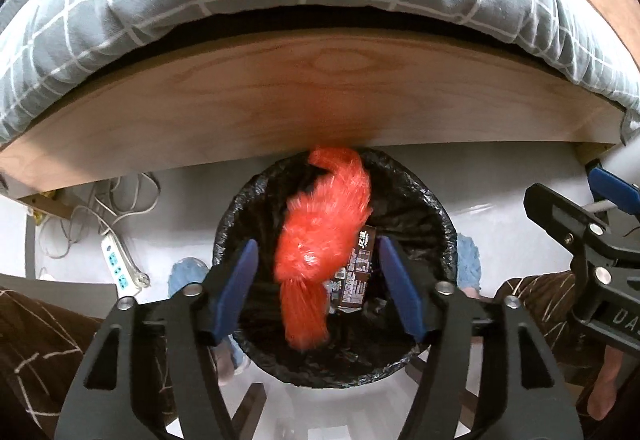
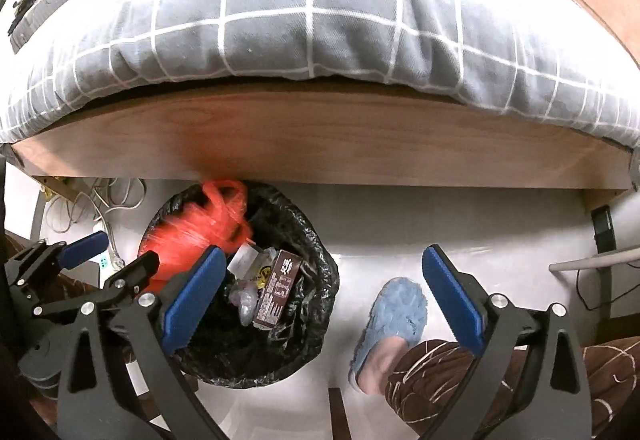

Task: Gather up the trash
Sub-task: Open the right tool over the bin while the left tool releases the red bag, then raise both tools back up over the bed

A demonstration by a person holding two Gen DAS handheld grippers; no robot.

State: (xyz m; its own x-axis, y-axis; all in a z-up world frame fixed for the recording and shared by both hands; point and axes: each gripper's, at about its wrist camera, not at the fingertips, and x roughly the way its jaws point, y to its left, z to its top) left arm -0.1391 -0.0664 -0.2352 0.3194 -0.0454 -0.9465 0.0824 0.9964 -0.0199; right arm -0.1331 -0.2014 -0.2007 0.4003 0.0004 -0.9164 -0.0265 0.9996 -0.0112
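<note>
I read the bin liner (image 1: 424,196) as thin black plastic, crinkled and glossy. The orange bag (image 1: 320,240) is translucent plastic film, wrinkled. The brown carton (image 2: 278,288) looks like printed card. My left tongs (image 1: 320,280) are matt black plastic with blue rubbery pads (image 1: 240,280). The bed frame (image 1: 280,96) is smooth wood; the duvet (image 2: 320,20) is soft cloth.

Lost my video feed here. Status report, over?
Left gripper open above bin, right gripper open, empty. Orange plastic bag blurred over bin, clear of pads. Nothing blocking.
</note>
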